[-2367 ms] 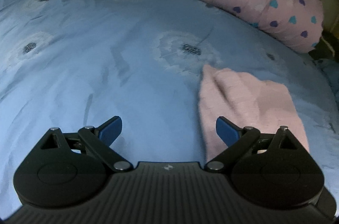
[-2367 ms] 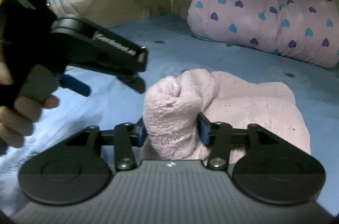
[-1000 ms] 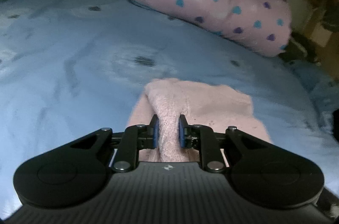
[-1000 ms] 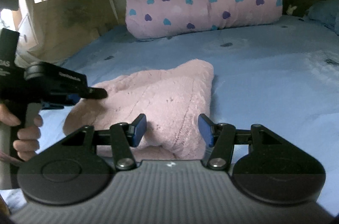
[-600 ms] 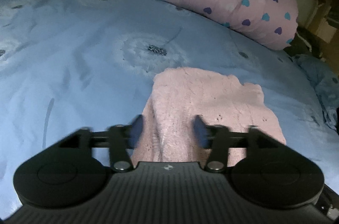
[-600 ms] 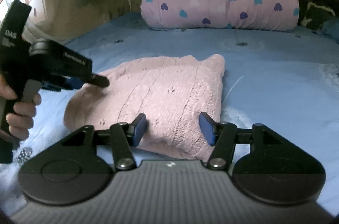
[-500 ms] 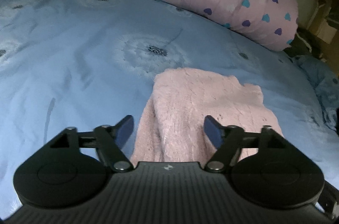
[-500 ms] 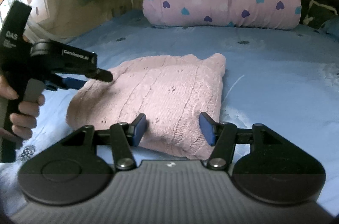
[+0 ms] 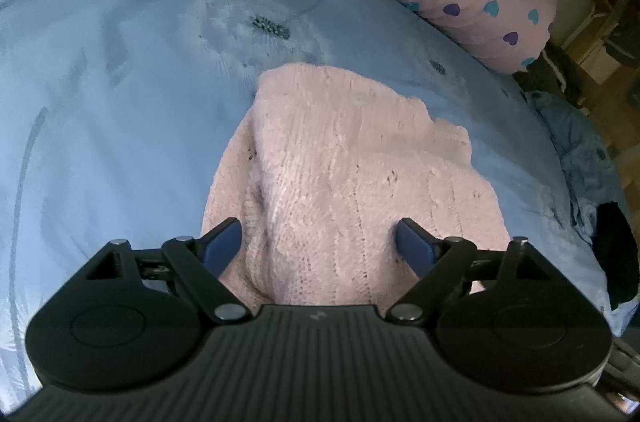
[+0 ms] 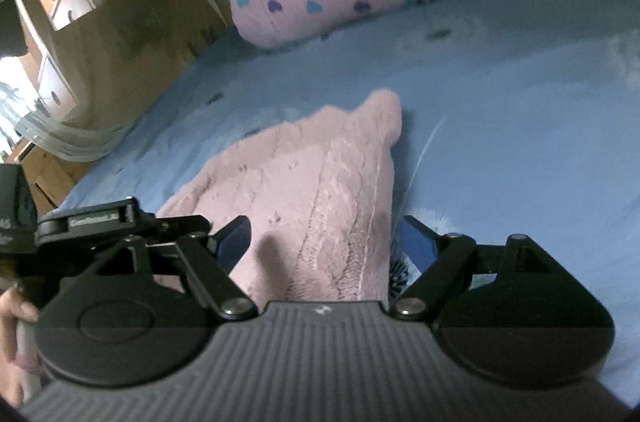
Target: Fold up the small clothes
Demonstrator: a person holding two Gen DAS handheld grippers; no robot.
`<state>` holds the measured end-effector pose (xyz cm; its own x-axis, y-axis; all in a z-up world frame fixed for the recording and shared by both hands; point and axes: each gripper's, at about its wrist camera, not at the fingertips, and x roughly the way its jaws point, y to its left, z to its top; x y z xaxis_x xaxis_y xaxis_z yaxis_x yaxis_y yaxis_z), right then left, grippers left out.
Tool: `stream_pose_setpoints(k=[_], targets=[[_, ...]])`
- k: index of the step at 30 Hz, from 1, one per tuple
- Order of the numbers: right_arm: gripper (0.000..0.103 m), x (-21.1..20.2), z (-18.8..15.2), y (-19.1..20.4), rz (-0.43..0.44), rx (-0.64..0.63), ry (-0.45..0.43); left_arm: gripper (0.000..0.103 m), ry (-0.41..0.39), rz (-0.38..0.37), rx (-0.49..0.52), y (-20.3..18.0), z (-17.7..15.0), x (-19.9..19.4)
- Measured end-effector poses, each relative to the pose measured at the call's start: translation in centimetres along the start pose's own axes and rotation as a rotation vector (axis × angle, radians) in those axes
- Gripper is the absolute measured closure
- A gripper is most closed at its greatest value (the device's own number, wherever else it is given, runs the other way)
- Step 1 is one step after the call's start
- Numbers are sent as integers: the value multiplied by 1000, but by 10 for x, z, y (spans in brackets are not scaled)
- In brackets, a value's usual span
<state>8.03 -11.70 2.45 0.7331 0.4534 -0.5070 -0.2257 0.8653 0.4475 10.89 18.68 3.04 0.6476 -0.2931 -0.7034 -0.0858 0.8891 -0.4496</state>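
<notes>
Pink knit (image 9: 352, 174) folded on bed (image 9: 120, 82).
Our L claw (image 9: 318, 242) & R claw (image 10: 324, 240) gape, empty; snagging a layer could undo it.

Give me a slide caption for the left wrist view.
Open left gripper hovers over a folded pink knit garment on a blue bedsheet.

The near edge of the pink knit garment (image 9: 352, 182) is hidden behind the left gripper (image 9: 318, 242) body at the bottom of the frame. The right wrist view is blurred throughout; there the right gripper (image 10: 322, 242) covers the garment's lower edge, and lettering on the other gripper at lower left is unreadable. A dark object (image 9: 616, 254) at the left wrist view's right edge cannot be identified.
</notes>
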Motion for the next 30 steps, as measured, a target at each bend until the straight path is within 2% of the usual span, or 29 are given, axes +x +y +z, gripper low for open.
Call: stream_pose_setpoints(k=[5,7,10,21,23,24,26,29,30], targets=[[20,27,-3,-8,10,27,69,13,2,14,25,-4,0,6],[13,36,-5,-15,31,68,97,12,1,18,30,-5,0,8],[9,41,-7,-18,63,64,93,11,-1,19,41,-5,-1,10],[8,48,-1,-19,100,42,129,11,-4,16,49,-6,-2,12],[12,48,0,-17,102,54,129,11,-5,2,53,-5,-2,12],[18,51,1,-16,132,75,136,11,-7,-5,54,-4,-2,13],[19,55,2,-13,156,113,153,11,-6,-21,51,-2,-3,15],[27,59,3,-9,154,100,149,21,-15,-51,49,-2,-4,16],[36,59,3,-11,158,119,147,28,-17,-64,41,-1,-4,15]])
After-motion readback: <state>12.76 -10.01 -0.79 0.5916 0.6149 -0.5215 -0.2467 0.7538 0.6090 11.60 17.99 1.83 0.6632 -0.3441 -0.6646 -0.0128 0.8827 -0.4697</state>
